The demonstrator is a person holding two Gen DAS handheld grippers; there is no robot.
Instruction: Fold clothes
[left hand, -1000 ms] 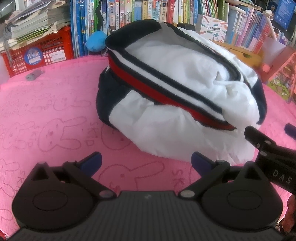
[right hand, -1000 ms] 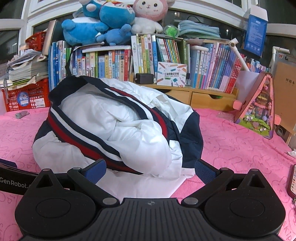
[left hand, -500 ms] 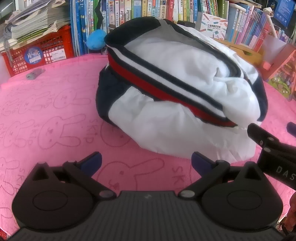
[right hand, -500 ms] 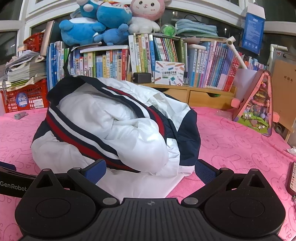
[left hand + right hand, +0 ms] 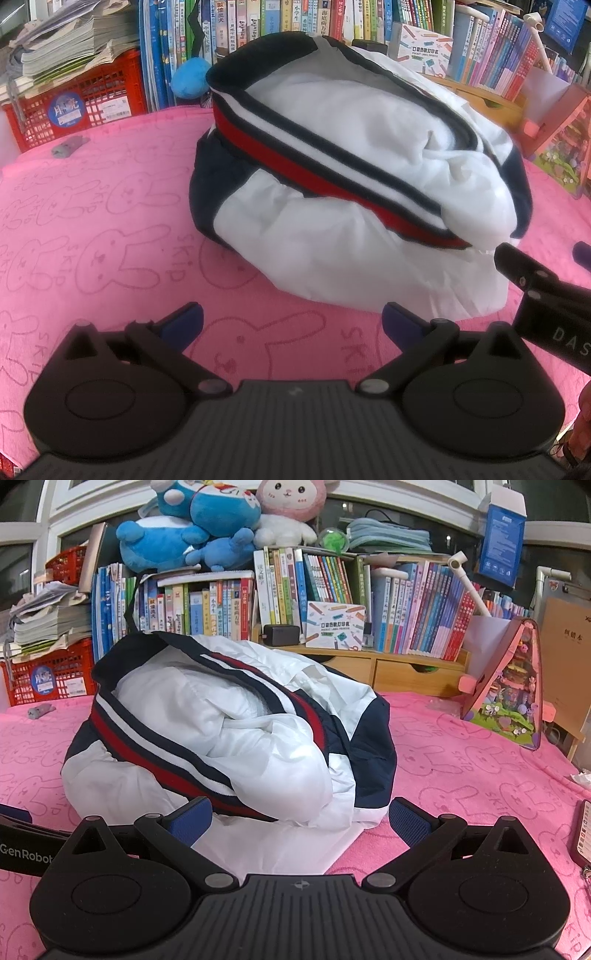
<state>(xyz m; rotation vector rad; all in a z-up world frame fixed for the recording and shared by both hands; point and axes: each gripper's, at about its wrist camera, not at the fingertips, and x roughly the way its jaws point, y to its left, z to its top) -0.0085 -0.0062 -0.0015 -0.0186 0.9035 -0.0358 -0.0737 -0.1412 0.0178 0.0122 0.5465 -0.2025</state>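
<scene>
- The jacket (image 5: 221, 734) sits in a puffy heap on the pink towel (image 5: 92, 221), mid-table, in front of the bookshelf (image 5: 332, 590); white body, navy panels, a red-and-navy stripe band across it.
- My left gripper (image 5: 291, 319) is spread wide with nothing in it, hovering just short of the heap's near white edge.
- My right gripper (image 5: 299, 818) is also wide and empty, its fingers either side of the white hem lying flat toward me.
- I judge the fabric light, soft and probably slick, padded enough to spring back.
- I'd pinch a seam or that flat hem, since a bulge would likely slip out.
</scene>
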